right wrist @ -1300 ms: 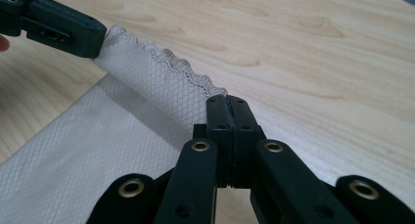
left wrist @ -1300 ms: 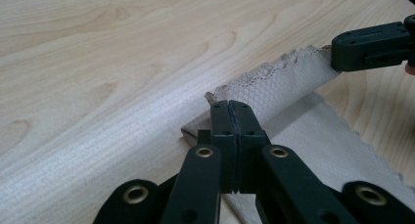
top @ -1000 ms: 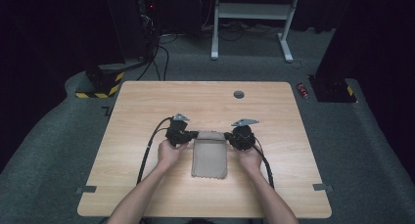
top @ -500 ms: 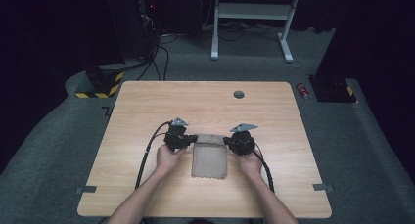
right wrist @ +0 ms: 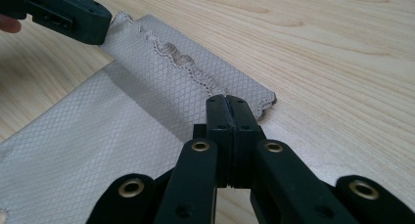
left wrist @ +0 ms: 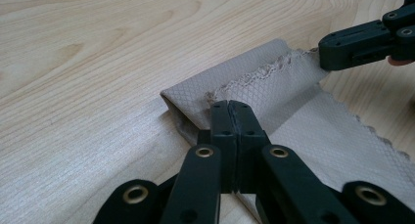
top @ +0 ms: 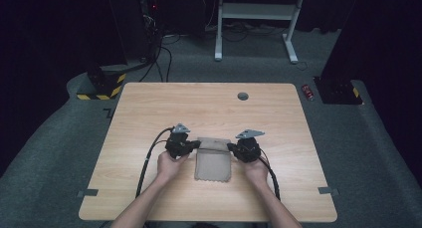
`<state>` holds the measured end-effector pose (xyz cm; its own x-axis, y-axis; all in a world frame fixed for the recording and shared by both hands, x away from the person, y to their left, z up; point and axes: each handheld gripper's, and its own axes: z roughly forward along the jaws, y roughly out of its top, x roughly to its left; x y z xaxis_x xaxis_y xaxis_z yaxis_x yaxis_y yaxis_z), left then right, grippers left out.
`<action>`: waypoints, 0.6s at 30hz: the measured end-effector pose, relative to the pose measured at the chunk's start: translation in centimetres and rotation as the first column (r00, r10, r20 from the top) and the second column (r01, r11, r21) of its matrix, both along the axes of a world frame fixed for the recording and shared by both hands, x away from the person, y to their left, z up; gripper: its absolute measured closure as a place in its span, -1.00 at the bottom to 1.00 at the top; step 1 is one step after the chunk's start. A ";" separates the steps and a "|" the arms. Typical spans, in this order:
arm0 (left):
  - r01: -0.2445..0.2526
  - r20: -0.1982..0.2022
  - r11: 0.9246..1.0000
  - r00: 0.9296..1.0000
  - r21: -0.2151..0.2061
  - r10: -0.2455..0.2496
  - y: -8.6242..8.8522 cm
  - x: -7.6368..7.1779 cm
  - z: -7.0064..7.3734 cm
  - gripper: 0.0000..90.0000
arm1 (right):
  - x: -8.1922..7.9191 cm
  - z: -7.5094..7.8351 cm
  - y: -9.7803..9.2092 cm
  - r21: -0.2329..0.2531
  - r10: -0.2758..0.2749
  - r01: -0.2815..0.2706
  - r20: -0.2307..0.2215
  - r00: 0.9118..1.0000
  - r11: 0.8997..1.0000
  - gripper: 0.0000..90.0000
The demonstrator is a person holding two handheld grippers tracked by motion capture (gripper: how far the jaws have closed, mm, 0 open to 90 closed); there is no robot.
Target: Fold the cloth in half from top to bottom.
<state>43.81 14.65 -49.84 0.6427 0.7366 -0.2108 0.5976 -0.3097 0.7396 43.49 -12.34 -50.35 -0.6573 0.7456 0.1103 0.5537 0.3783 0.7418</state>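
Light wood-grain rectangular table point(top: 209, 108) on grey carpet point(top: 363, 153) – biggest thing in the high view. Black floor around it is too dark to read; a white metal frame point(top: 256, 11) stands beyond the far edge. A small dark round grommet point(top: 243, 95) sits in the tabletop near that far edge, well apart from the work.

Beige diamond-weave cloth with a scalloped stitched hem point(top: 213, 158) lies flat on the near-centre of the table, between the two hands. Its far end is folded back over itself into a narrow band – the fold shows in the left gripper view point(left wrist: 254, 77) and in the right gripper view point(right wrist: 195, 72), hem edge on top of the band.

Left black two-jaw gripper point(top: 185, 146) is at the cloth's far-left corner. In its own view point(left wrist: 229, 111) the jaws are pressed together with the folded corner pinched between them. Person's left hand point(top: 169, 164) holds it from behind; black cable point(top: 147, 163) trails back towards the near edge.

Right black two-jaw gripper point(top: 238, 148) is at the far-right corner, mirrored. Its own view point(right wrist: 227, 106) shows jaws closed tight on the fold at that corner. Right hand point(top: 256, 171) is behind it.

Each gripper view also catches the other gripper's jaw tip on the opposite end of the fold.
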 end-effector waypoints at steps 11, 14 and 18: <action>0.008 0.008 1.000 1.000 -0.007 -0.008 0.4 -1.1 0.0 0.98 | -0.8 0.1 -0.1 0.020 0.010 -0.010 0.004 1.000 1.000 0.99; 0.010 0.008 1.000 1.000 -0.007 -0.010 0.4 -1.1 0.0 0.98 | -0.9 0.1 -0.1 0.024 0.016 -0.016 0.012 1.000 1.000 0.99; 0.015 0.011 1.000 1.000 -0.010 -0.015 0.4 -1.3 0.1 0.98 | -1.1 0.1 -0.2 0.027 0.015 -0.015 0.011 1.000 1.000 0.99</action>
<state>42.56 15.03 -49.73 0.6560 0.7248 -0.2108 0.5845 -0.3112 0.7493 42.38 -12.55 -50.20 -0.6698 0.7323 0.1227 0.5395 0.3664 0.7580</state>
